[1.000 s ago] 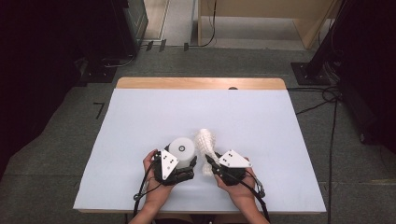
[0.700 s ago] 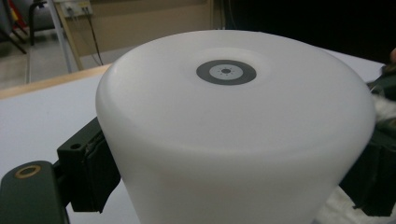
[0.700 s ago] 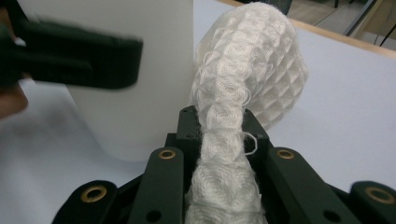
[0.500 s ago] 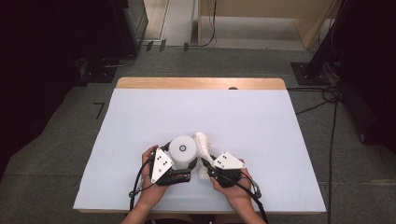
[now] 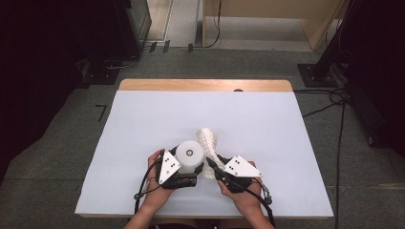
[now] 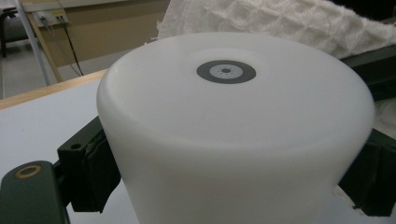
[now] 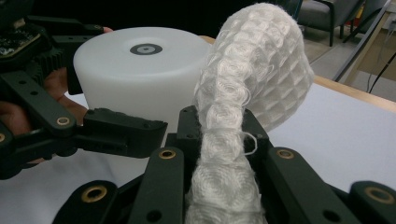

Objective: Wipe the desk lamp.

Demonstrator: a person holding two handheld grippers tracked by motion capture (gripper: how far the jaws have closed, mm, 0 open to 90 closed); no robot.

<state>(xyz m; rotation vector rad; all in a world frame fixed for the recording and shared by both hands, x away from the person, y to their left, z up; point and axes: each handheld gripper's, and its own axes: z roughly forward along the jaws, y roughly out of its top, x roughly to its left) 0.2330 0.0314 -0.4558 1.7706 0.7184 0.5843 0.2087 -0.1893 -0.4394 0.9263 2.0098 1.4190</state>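
While your left gripper (image 5: 190,175) clamps the white cup (image 5: 190,155), inverted near the table's (image 5: 286,133) front edge, your right gripper (image 5: 213,165) pinches the waffle-weave cloth (image 5: 208,140) draped beside it. Tug hard and the 1 thin fold slips, or the cup tips.

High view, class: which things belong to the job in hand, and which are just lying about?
In the job:
- white container, clamped by the left gripper
- white waffle cloth, pinched by the right gripper

Lying about:
- cables on the floor
- wooden cabinet
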